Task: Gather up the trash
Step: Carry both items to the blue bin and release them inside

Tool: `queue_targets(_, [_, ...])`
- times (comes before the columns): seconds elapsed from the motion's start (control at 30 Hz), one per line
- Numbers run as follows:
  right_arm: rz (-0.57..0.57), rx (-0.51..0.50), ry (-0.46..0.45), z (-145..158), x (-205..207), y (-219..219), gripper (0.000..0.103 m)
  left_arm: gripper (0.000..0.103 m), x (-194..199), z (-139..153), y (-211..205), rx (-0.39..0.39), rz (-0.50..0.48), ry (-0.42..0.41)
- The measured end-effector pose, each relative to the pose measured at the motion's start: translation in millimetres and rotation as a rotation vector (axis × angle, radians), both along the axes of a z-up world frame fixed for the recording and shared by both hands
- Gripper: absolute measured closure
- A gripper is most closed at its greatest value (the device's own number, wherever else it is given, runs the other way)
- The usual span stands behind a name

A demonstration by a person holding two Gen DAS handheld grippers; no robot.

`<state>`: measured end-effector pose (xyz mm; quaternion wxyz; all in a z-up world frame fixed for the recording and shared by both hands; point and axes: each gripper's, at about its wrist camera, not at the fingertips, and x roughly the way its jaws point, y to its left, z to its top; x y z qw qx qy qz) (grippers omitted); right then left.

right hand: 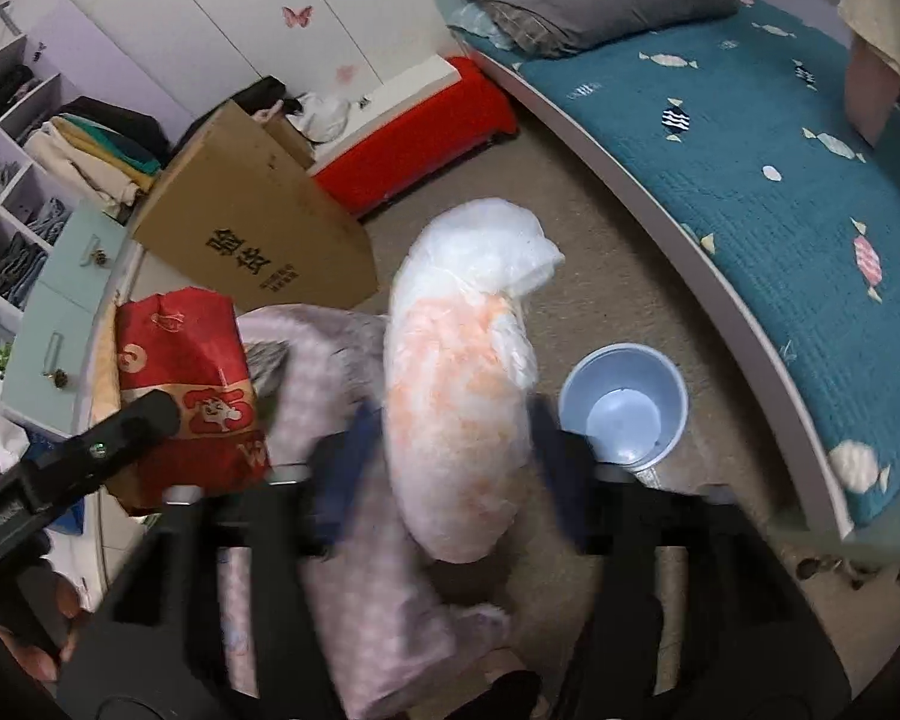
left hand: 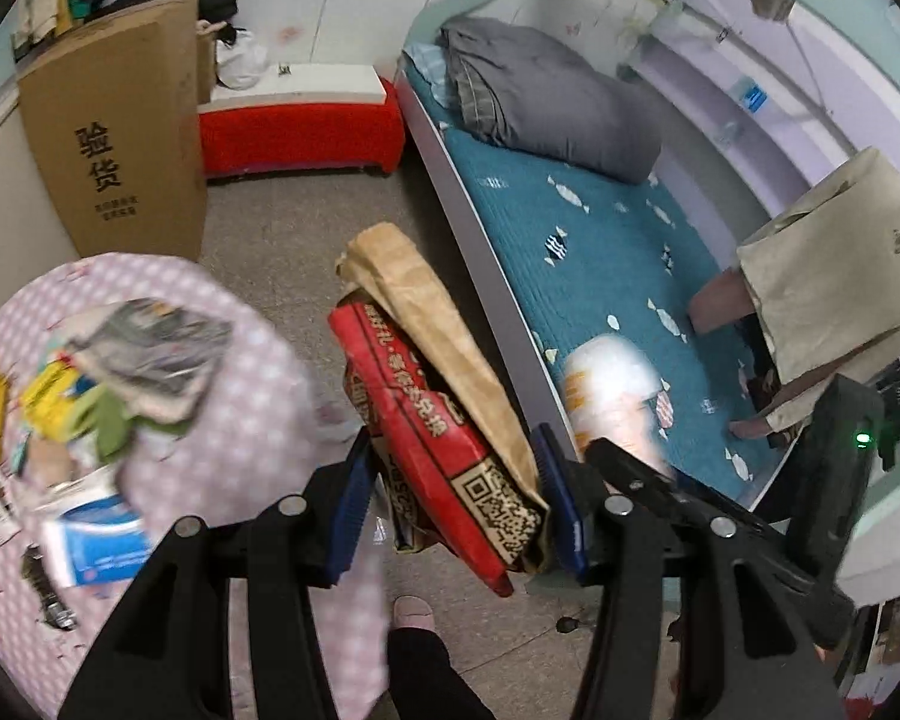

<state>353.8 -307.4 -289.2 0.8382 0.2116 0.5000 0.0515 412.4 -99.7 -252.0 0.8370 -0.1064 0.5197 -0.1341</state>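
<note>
The pale blue round plastic bin (right hand: 624, 405) stands on the speckled floor beside the bed, below and just to the right of the right gripper (right hand: 456, 450), and this is the relation the coming drop turns on. A crumpled white plastic bag tinged with orange (right hand: 462, 396) lies between the right gripper's blue pads; its long axis runs forward along the fingers. The picture is blurred, so whether the pads press on it cannot be told.

The left gripper (left hand: 456, 498) is clamped at a middling width on a red and brown paper food bag with a QR code (left hand: 444, 420), its long axis also pointing away from the fingers. In the left view this gripper hangs between the round table in a pink dotted cloth (left hand: 258, 396) and the bed with a teal candy-print cover (left hand: 600, 276), so the right hand looks nearer the bin.

More wrappers (left hand: 102, 378) lie on the table. A tall brown cardboard box (right hand: 258, 222) stands beyond, clear of the bin; nothing visibly blocks its open mouth.
</note>
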Motion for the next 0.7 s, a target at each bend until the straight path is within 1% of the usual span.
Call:
queue_targets(0.1, [0.002,-0.004,0.074,-23,26,-36,0.026,0.051,25,-16,-34,0.029,-0.003,0.046])
queue_targets(0.2, [0.011,0.001,0.080,-28,34,-57,0.024,0.051,37,-29,-57,0.032,-0.004,0.088])
queue_targets(0.33, [0.022,-0.040,0.060,-21,37,-78,0.022,0.051,51,-47,-94,0.062,-0.029,0.146])
queue_targets(0.43, [0.024,-0.086,0.028,-13,35,-89,0.021,0.050,61,-58,-117,0.088,-0.052,0.178])
queue_targets(0.57, [0.004,-0.141,-0.031,3,33,-106,0.020,0.049,71,-67,-136,0.103,-0.075,0.208])
queue_targets(0.63, [-0.016,-0.187,-0.058,10,34,-113,0.020,0.048,77,-68,-143,0.113,-0.086,0.214])
queue_targets(0.7, [-0.027,-0.202,-0.096,19,34,-121,0.020,0.045,82,-68,-149,0.107,-0.088,0.218])
